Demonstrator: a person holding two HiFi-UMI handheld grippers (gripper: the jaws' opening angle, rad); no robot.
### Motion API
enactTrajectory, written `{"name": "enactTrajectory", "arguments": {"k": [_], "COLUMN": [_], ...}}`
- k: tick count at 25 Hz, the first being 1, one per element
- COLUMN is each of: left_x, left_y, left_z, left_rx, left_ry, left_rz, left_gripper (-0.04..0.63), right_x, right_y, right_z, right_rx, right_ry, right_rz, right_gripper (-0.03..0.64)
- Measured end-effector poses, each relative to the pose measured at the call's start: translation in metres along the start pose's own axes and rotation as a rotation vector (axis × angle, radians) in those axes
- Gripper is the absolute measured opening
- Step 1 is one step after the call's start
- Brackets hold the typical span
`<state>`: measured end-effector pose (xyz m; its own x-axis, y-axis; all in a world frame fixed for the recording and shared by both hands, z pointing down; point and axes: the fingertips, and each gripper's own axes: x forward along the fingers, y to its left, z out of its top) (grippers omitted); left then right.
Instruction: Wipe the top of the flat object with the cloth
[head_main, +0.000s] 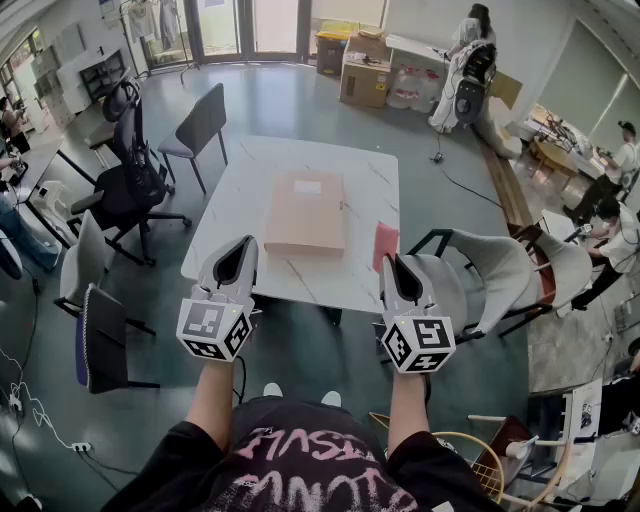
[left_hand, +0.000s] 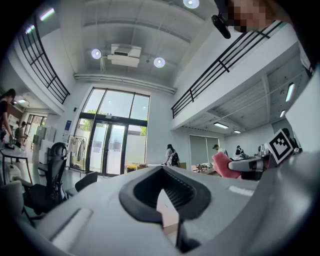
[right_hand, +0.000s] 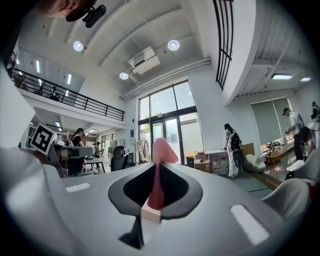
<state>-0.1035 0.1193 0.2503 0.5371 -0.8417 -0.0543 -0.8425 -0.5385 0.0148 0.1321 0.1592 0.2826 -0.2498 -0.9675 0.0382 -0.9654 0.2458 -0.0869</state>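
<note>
Head view: the flat object (head_main: 306, 212) lies mid-table (head_main: 240, 200), at 11 o'clock from our right gripper (head_main: 394, 263). That gripper pinches the pink cloth (head_main: 385, 245) by the table's 4 o'clock edge, and our left gripper (head_main: 244, 246) waits at 7 o'clock.

Left gripper view: its jaws meet on nothing.

Right gripper view: the jaws clamp the cloth, which stands past the tips.

We judge that wiping has not begun. The next move calls for carrying the cloth over the object and pressing it flat.

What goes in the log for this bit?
right gripper: shut on pink cloth | left gripper: shut, empty | flat object: on table, cloth not touching
</note>
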Motion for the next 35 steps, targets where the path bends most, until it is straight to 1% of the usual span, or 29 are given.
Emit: {"name": "enactTrajectory", "arguments": {"k": [10, 18, 23, 28, 35], "left_x": [0.006, 0.012, 0.017, 0.024, 0.032], "left_y": [-0.011, -0.013, -0.017, -0.033, -0.054], "left_z": [0.000, -0.003, -0.006, -0.007, -0.004], "left_rx": [0.012, 0.014, 0.026, 0.035, 0.039], "left_ry": [-0.001, 0.007, 0.022, 0.034, 0.019], "left_rz": [-0.002, 0.007, 0.015, 0.012, 0.022], "left_gripper": [0.000, 0.000, 0.000, 0.000, 0.000], "right_x": [0.000, 0.003, 0.005, 0.002, -0.004], "right_y": [-0.009, -0.018, -0.028, -0.040, -0.054], "right_z": [-0.001, 0.004, 0.005, 0.005, 0.000], "right_rx": [0.006, -0.033, -0.029, -0.010, 0.002], "right_ry": [0.001, -0.034, -0.034, -0.043, -0.035], "right_rz": [0.001, -0.002, 0.006, 0.026, 0.057], "right_gripper": [0.043, 0.046, 0.051, 0.051, 0.051]}}
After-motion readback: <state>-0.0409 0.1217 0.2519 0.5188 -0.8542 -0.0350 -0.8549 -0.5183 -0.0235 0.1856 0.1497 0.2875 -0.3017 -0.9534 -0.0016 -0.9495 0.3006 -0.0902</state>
